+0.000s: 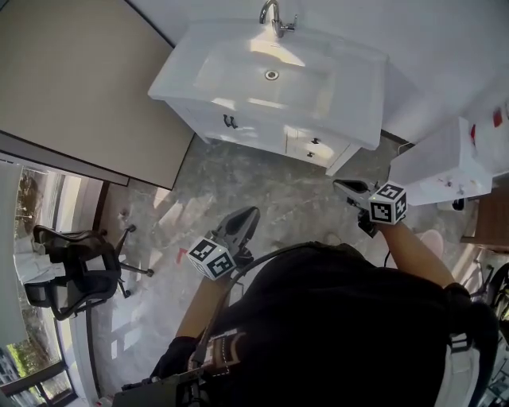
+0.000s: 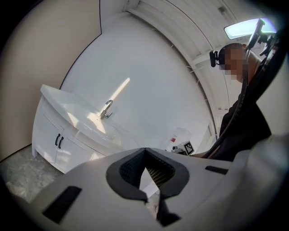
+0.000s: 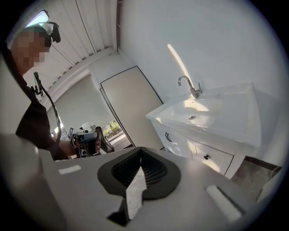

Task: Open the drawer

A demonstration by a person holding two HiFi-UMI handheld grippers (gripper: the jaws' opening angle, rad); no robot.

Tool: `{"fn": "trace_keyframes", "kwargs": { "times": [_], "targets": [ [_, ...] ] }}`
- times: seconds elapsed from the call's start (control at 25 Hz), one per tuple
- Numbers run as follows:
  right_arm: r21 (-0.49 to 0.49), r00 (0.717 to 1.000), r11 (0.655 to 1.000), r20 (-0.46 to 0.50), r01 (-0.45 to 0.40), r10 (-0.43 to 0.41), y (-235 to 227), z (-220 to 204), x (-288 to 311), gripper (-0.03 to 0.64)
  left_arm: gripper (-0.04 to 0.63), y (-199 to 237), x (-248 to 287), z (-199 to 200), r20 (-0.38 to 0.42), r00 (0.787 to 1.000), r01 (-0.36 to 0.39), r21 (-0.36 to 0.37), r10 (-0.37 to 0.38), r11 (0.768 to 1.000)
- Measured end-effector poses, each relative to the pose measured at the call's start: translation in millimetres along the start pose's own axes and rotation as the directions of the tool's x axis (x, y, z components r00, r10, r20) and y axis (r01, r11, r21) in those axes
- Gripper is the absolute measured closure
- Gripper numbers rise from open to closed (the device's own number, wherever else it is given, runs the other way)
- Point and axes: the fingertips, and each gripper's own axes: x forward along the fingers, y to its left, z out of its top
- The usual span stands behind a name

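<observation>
The white vanity cabinet (image 1: pixel 238 103) with a moulded basin and chrome tap (image 1: pixel 272 16) stands on the grey marbled floor (image 1: pixel 262 187) against the white wall. The white drawer with a small black knob (image 1: pixel 316 141) sits closed at the right end of the cabinet's front, beside the double doors with black handles (image 1: pixel 230 122). In the right gripper view the drawer (image 3: pixel 212 159) lies ahead and to the right.

The left tongs (image 1: pixel 248 213) are clenched tip to tip on nothing (image 2: pixel 145 149). They hang over the floor, well apart from the cabinet. The right tongs (image 1: pixel 340 185) are likewise clenched and empty (image 3: pixel 141 149), pointing toward the cabinet's right corner without touching it.
</observation>
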Motion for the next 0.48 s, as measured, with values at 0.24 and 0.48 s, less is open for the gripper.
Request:
{"fn": "trace_keyframes", "kwargs": {
  "times": [0.24, 0.48],
  "targets": [
    [-0.009, 0.999, 1.0, -0.04, -0.003, 0.002, -58.2, -5.1, -5.4, 0.615, 0.595, -4.4, 33.7, -8.9, -0.02, 0.998, -0.062, 0.004, 0.062, 0.998],
    [-0.132, 0.979, 0.983, -0.176, -0.13, 0.106, -124.6, -32.4, 1.6, 0.614, 0.595, -11.2, 100.3, -29.8, -0.005, 0.98, -0.201, -0.025, 0.201, 0.979]
  ]
}}
